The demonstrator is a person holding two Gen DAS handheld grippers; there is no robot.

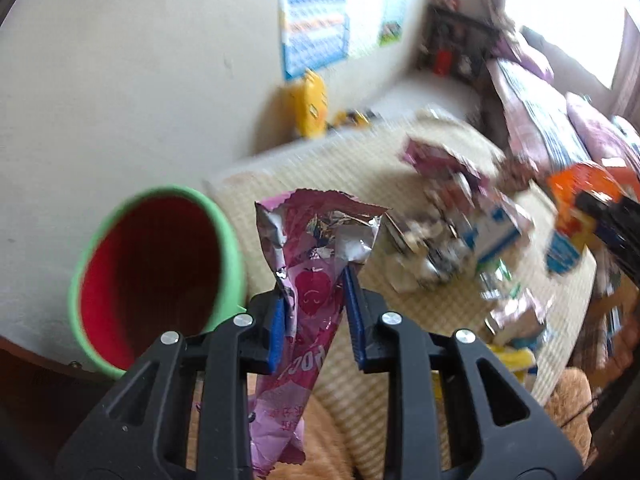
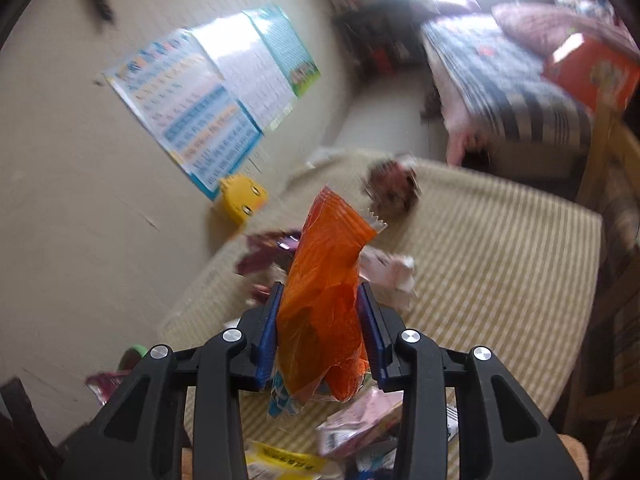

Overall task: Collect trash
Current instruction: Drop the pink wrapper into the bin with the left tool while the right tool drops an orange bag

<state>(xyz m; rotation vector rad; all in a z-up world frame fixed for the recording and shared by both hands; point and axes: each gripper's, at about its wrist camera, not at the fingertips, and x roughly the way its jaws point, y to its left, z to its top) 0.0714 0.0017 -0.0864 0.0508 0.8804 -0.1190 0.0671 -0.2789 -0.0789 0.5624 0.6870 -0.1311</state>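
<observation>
Left gripper tilted down, clamping pink wrapper

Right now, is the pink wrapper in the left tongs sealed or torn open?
Torn open: the pink wrapper gapes at its top, silver foil lining showing, clamped between the left tongs.

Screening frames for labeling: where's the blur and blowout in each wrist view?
Left wrist view: pink wrapper in the left gripper is sharp, the trash pile behind is motion-smeared, the window is blown out. Right wrist view: orange wrapper in the right gripper is crisp, the bed and poster are smeared, with top glare.
</observation>
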